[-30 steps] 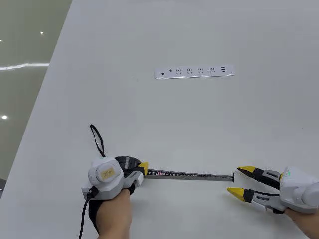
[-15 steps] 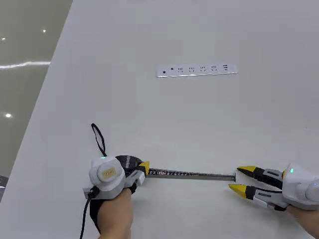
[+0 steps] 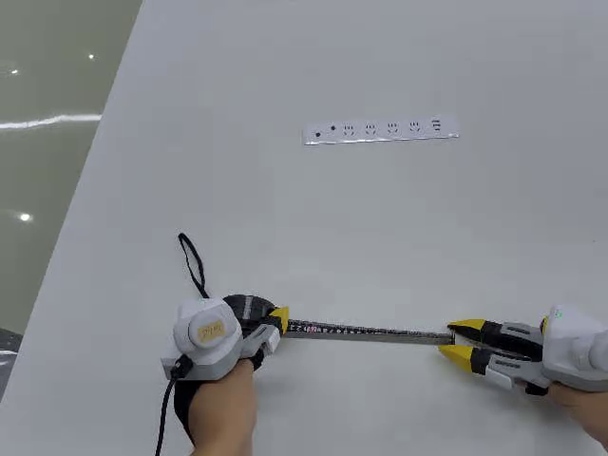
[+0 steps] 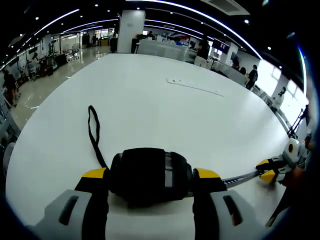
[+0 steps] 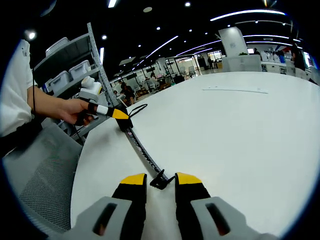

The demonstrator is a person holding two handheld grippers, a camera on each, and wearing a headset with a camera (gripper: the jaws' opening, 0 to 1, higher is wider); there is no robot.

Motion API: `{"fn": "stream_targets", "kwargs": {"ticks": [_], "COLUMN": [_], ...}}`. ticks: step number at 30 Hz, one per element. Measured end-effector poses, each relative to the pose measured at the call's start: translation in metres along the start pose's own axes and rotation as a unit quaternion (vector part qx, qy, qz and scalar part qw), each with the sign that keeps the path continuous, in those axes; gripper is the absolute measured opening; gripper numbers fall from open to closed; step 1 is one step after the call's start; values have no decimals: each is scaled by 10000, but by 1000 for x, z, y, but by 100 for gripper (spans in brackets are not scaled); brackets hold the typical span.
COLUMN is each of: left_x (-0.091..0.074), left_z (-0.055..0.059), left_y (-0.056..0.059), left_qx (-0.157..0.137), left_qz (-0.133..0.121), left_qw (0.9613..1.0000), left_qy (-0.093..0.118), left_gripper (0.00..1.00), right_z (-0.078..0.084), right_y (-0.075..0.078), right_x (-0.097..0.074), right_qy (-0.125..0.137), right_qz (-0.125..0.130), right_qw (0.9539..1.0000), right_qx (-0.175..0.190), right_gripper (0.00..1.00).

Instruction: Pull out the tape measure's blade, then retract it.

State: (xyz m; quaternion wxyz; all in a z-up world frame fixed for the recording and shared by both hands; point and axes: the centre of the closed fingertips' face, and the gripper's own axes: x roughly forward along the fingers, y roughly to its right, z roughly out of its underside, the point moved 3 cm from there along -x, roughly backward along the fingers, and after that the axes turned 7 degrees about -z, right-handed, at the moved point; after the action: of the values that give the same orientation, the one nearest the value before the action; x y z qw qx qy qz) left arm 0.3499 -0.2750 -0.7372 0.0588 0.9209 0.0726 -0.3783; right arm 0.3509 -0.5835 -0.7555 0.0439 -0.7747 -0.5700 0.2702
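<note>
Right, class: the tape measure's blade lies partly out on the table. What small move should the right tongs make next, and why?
Probably squeeze the right tongs fully onto the hook at the end of the blade. The hook sits between their yellow tips, which look nearly closed, while the left tongs clamp the case. A firm hold lets the blade be guided.
</note>
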Motion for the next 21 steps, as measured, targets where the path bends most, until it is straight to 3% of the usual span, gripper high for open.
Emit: {"fn": "stream_targets", "kwargs": {"ticks": [6,21], "left_x": [1,1], "left_z": [1,2], "left_y": [0,0], "left_qx": [16,84], "left_qz": [-10,-36], "left_qw": [10000,10000], "left_qy": [-12,-2], "left_gripper": [66,66], "right_z": [-4,-4], "right_y": [-2,-1], "right_x": [-1,-4], "right_qy": [143,164], "right_qz": [-121,-475], "right_qw": [9995,9978], "right_qx": [251,426], "right_gripper": [18,17]}}
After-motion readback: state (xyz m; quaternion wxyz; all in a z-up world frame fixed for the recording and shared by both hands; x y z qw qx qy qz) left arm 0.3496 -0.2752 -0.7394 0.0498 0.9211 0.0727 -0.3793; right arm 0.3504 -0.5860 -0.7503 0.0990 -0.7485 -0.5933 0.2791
